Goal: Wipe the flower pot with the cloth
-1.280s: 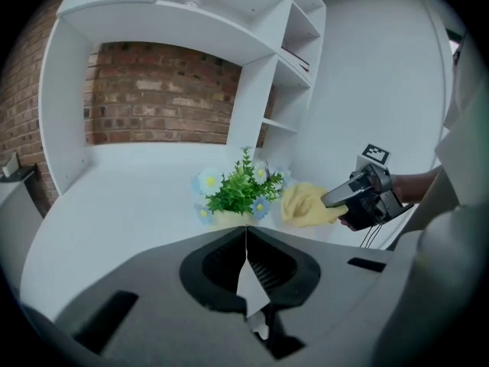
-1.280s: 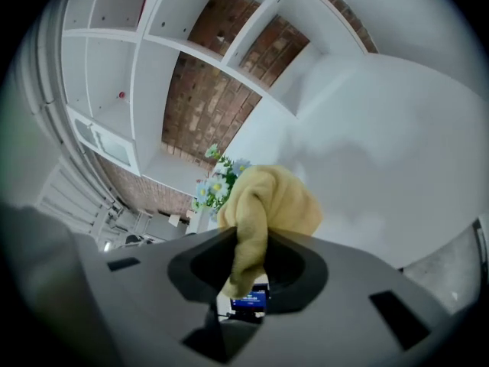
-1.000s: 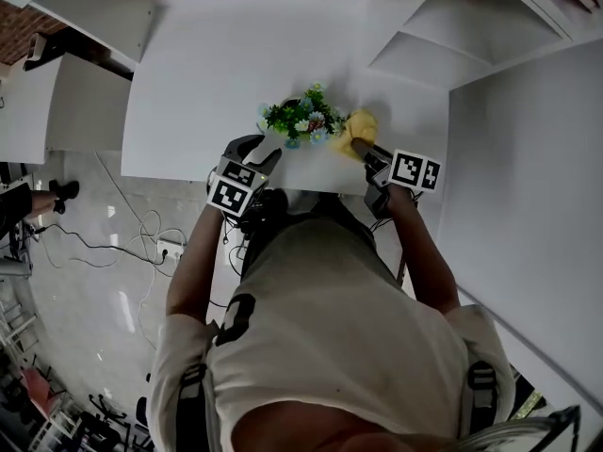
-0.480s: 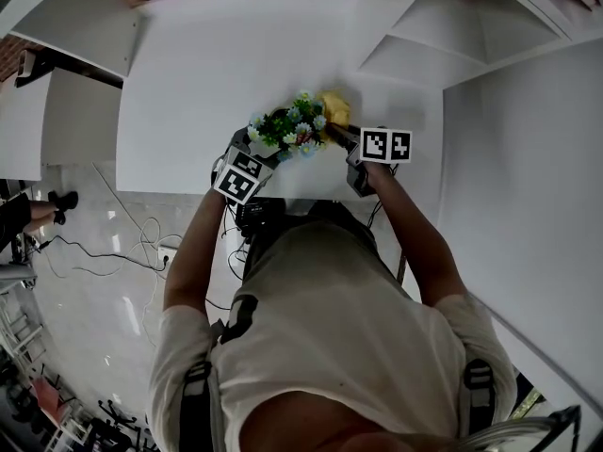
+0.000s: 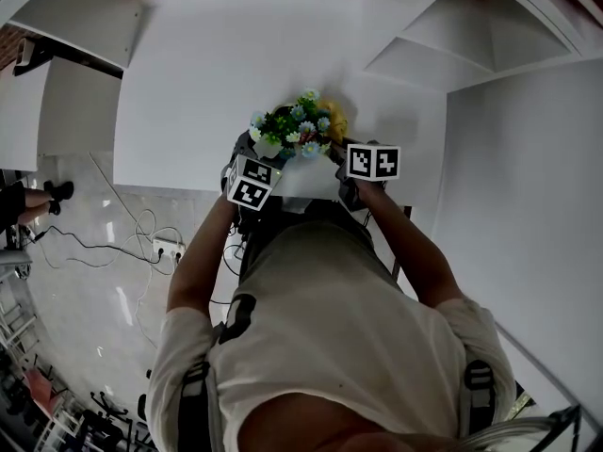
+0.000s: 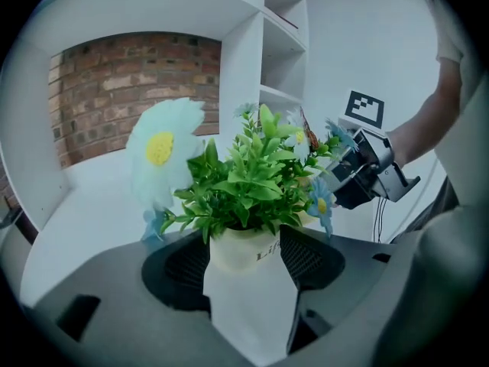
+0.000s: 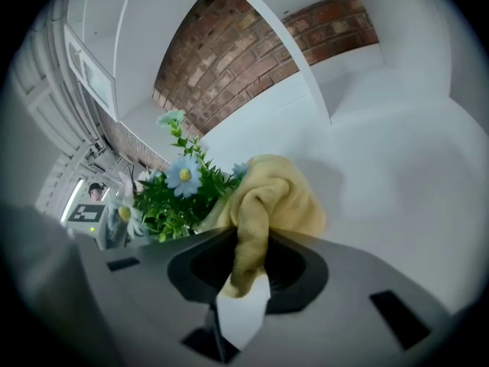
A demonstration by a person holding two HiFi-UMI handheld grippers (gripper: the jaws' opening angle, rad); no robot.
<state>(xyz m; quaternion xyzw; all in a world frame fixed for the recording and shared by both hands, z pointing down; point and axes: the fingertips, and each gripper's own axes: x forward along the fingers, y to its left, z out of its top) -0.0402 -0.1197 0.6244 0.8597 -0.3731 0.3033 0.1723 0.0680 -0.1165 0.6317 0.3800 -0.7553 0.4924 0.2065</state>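
Nearest, the right gripper (image 7: 248,270) pinched the yellow cloth (image 7: 267,201). The left gripper (image 6: 248,262) stood wide astride the flower pot (image 6: 237,249) (not squeezing, I judged) at the front edge of the table (image 5: 207,64). It should close gently first, then the cloth should rub the pot's wall below the leaves.

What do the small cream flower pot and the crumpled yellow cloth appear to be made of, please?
Cream flower pot: probably glazed ceramic or plastic; smooth, faintly shiny wall with printed lettering.
Yellow cloth: soft matte fabric, perhaps microfibre; it bunches in limp folds.
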